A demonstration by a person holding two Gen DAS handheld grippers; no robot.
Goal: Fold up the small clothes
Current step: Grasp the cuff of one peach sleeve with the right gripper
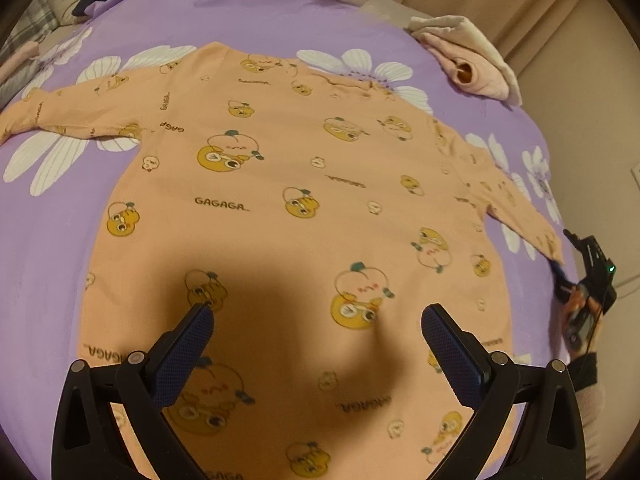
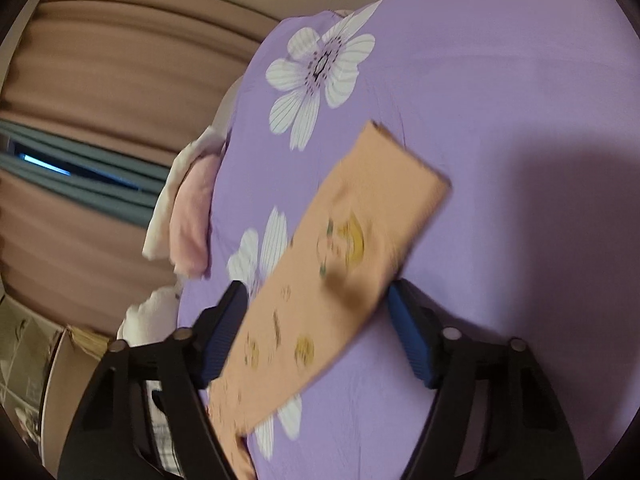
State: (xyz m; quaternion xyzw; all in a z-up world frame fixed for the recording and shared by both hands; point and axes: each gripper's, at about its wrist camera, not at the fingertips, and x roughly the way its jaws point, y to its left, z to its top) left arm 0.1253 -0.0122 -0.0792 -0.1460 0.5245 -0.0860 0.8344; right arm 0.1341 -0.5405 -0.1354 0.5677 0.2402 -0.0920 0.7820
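One orange shirt (image 1: 280, 200) spread flat

A: Left gripper (image 1: 317, 320), listed parts?
B: Two black plastic arms with triangular cut-outs. Each ends in a dark blue pad (image 1: 188, 356) with a fine cross-hatched texture. Round silver pivot pins sit at the arm joints, two on each side.

A: Right gripper (image 2: 316, 336)?
B: Same build: black arms, triangular cut-outs, silver pins. Its pads (image 2: 412, 340) are a brighter blue, ribbed along the inner face.

A: Anything further on it from the left wrist view?
B: A black frame with a small green light (image 1: 611, 268), blurred, and a thin dark cable running below it.

A: Clothing?
B: A dark cuff (image 1: 585, 370) over a pale pinkish sleeve (image 1: 592, 420).
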